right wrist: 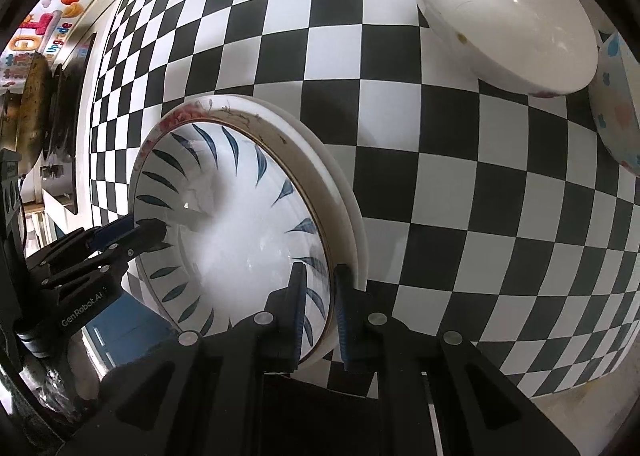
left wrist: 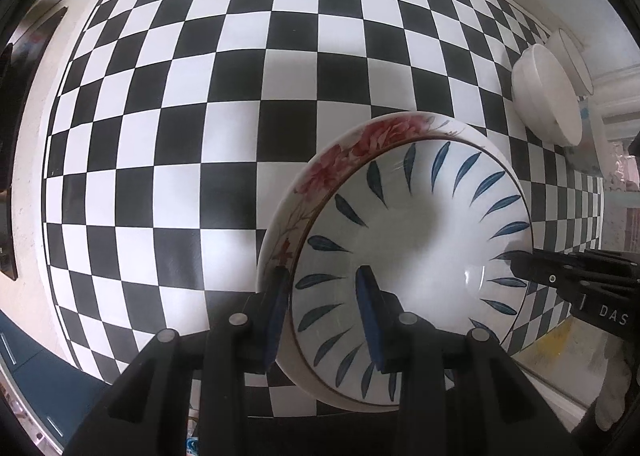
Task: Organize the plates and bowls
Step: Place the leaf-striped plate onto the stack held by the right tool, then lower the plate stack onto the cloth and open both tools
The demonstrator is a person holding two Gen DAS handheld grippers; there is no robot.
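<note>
Low and centre in both wrist views, I clamp the stacked blue-leaf bowl rim with left gripper and right gripper, steadying opposite sides above the checkered cloth.

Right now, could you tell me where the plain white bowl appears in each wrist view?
Left wrist view: white bowl at the right edge, upper half.
Right wrist view: white bowl at top right, beside a spotted bowl.
Shared landmark: the blue-leaf bowl on the checkered cloth.
</note>
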